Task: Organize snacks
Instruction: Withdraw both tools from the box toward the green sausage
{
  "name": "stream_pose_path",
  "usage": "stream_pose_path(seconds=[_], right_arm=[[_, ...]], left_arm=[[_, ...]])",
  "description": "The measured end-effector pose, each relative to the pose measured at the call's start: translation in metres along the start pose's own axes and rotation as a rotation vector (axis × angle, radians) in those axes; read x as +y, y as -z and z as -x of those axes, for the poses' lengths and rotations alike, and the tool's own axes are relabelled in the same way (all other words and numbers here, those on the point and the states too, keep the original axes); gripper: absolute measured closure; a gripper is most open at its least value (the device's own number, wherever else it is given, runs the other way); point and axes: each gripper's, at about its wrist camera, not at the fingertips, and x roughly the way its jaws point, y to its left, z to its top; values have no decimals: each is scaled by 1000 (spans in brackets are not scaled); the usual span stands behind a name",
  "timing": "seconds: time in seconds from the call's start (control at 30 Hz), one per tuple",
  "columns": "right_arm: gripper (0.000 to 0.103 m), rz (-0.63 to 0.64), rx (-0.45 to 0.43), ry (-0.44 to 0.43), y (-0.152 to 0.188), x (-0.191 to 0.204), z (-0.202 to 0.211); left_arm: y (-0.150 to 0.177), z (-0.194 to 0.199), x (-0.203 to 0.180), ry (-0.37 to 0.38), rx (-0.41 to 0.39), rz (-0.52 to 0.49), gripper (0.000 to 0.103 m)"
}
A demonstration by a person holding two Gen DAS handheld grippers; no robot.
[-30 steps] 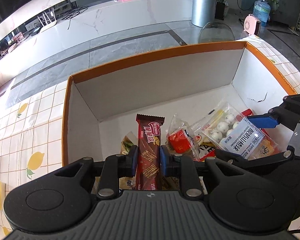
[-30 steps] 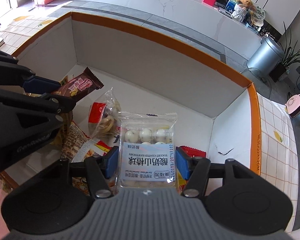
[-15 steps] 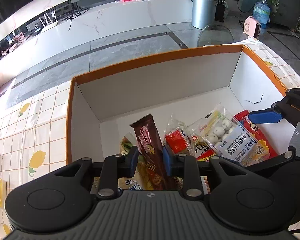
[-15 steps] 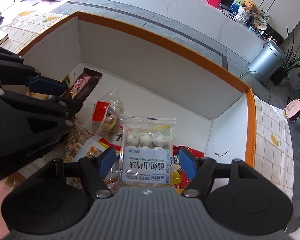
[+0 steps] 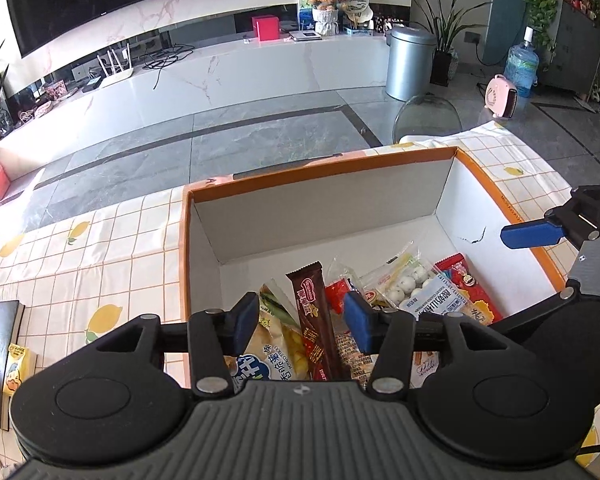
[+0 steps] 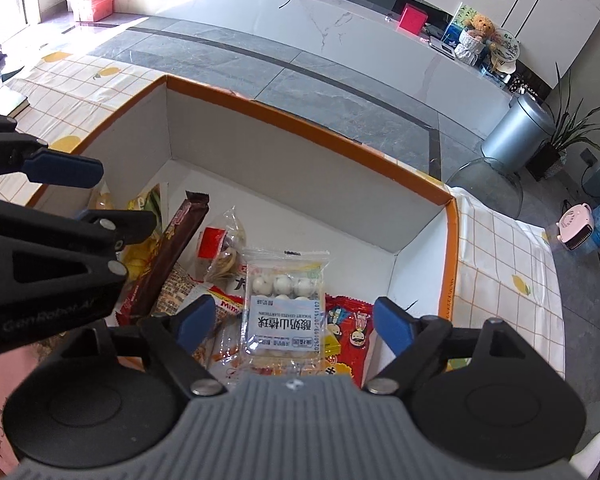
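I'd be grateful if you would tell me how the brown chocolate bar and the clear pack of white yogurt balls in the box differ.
The chocolate bar is long, narrow and opaque brown; the yogurt ball pack is wider, squarish and clear, showing white balls above a white label. The chocolate bar sits toward the left side of the box, the yogurt ball pack toward the right, on a red packet. Both lie loose in the box, gripped by neither open gripper.

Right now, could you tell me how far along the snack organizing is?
Done: the brown chocolate bar and the yogurt ball pack lie in the orange-rimmed box among other snacks. In hand: nothing; the left gripper and right gripper are both open above them. Left: I cannot see any snacks waiting outside the box.
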Motion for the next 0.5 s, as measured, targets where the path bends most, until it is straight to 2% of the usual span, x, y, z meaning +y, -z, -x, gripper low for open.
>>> stream_pose_path(seconds=[0.27,0.5], right_arm=[[16,-44,-78,-20,14,3,51],[14,-121,-166,-46,45,12,94]], left_arm=[[11,49,0,-19,-64,10,41],[34,94,-3,-36,-127,10,35]])
